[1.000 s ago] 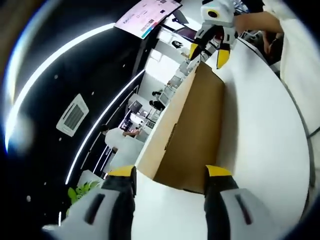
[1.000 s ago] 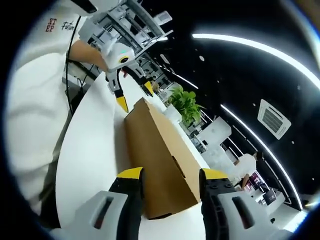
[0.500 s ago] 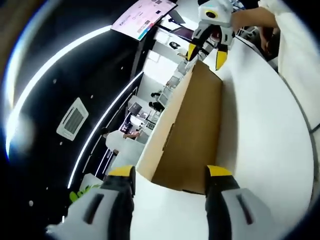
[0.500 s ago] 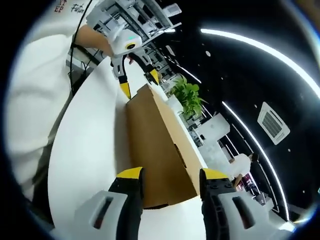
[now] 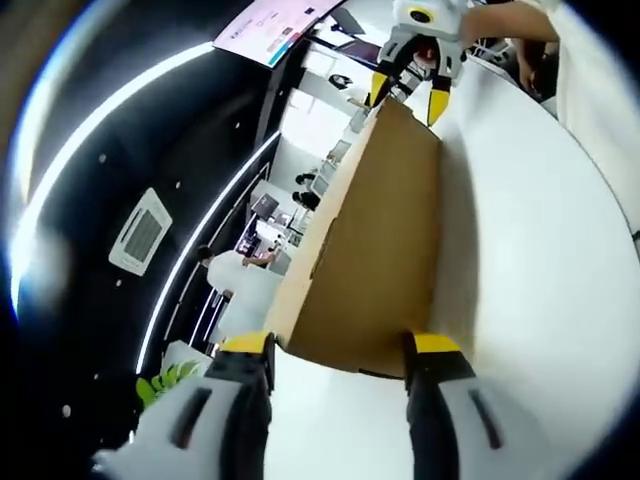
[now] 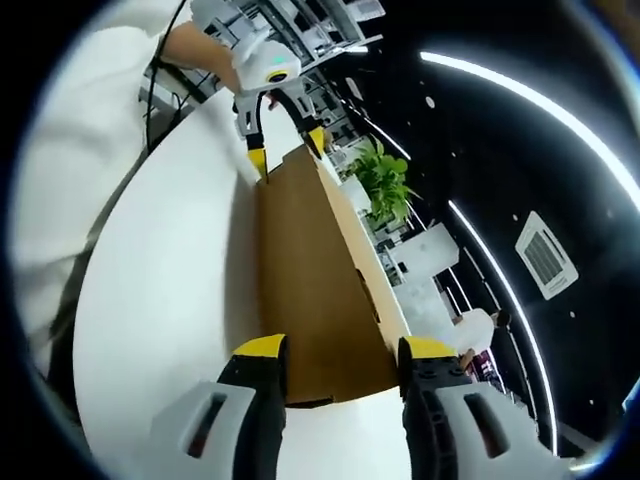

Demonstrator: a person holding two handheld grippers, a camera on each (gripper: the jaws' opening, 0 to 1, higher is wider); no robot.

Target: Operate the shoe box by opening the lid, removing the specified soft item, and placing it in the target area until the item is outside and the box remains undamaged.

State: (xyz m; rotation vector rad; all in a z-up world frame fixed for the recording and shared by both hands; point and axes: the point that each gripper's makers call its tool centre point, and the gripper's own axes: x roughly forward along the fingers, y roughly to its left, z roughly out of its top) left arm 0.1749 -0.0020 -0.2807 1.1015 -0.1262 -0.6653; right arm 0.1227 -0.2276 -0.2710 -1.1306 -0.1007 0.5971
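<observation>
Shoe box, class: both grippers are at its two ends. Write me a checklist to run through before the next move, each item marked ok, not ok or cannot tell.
1. The shoe box lies flat on the white table: ok.
2. The lid is open: not ok, it is closed.
3. The left gripper is open, with its jaws either side of the near end of the box: ok.
4. The right gripper is open, with its jaws either side of the opposite end: ok.
5. The jaws are touching the cardboard: cannot tell.
6. The box is undamaged: ok on the faces that show.
</observation>
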